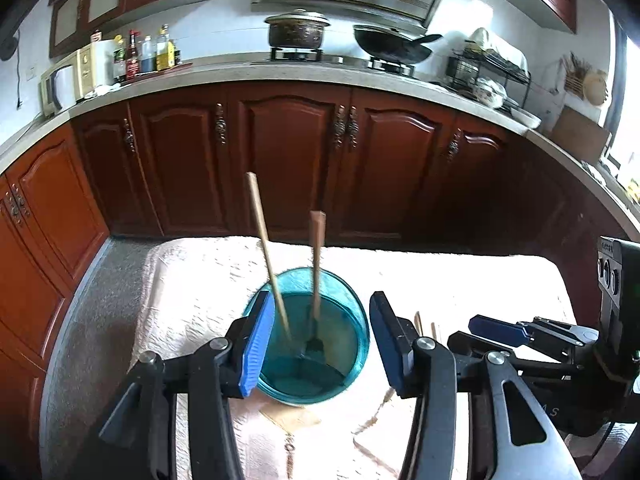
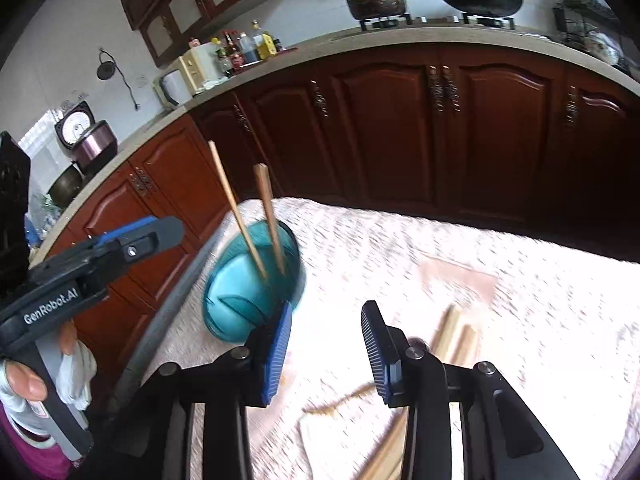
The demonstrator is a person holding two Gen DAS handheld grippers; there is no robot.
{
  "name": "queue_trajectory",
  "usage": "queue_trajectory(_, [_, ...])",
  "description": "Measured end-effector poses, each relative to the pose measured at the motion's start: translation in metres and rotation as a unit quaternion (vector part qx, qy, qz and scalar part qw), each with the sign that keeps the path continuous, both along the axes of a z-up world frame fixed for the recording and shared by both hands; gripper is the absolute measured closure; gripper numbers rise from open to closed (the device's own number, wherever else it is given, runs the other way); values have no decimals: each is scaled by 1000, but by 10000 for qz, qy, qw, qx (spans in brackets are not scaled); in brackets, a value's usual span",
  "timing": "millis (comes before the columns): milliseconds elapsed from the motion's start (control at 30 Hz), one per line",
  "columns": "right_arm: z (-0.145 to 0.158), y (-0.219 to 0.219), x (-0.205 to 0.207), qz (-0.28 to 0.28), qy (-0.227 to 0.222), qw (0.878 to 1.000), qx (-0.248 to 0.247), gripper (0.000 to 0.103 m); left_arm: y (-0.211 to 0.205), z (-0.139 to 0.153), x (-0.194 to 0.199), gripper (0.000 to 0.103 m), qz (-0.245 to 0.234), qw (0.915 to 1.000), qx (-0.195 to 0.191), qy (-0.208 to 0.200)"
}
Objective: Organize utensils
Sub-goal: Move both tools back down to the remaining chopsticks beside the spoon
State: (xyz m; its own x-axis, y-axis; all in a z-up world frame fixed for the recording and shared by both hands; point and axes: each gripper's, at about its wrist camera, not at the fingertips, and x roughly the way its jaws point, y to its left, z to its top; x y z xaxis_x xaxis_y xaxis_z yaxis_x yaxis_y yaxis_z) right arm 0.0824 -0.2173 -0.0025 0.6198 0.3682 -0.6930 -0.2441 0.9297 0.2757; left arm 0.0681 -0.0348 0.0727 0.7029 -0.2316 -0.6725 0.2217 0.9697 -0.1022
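On the pale cloth sits the teal cup w/ two chopsticks upright inside. Left gripper: jaws apart, nothing between the pads. Right gripper: jaws apart, empty. Only right view shows loose chopsticks on cloth, plus a gloved hand. Dark red cabinets and stove pots behind.

Blur and cut-offs around the cup

In the right wrist view the cloth and the sticks lying on it smear with motion; the sticks run off under the right gripper. The cup has its near rim hidden behind the left gripper. What the handle ends in is too dark to tell.
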Motion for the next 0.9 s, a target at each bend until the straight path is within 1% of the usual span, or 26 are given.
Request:
queue_trajectory(133, [-11,-19,-18,-199,116,9997,-30,63,-12,-5,-11,47,-139,9999,-29,67])
queue_trajectory(333, [-34,-44,-31,-451,376,9983,-32,61,-25,-11,-23,46,-300,9995,-22,134])
queue_trajectory(500, [-65,-61,-40,-594,685,9959,18,60,-27,-20,-31,45,-397,9990,-16,200])
queue_trajectory(733, [-103,-70,-38,-729,1099,9911,171,60,-31,-48,-41,45,-629,9969,172,446])
queue_trajectory(833, [-108,-66,-40,-587,1155,9913,247,60,-31,-62,-45,45,-669,9959,210,568])
queue_trajectory(900, [-111,-61,-40,-523,1165,9916,209,60,-32,-72,-46,45,-652,9952,229,687])
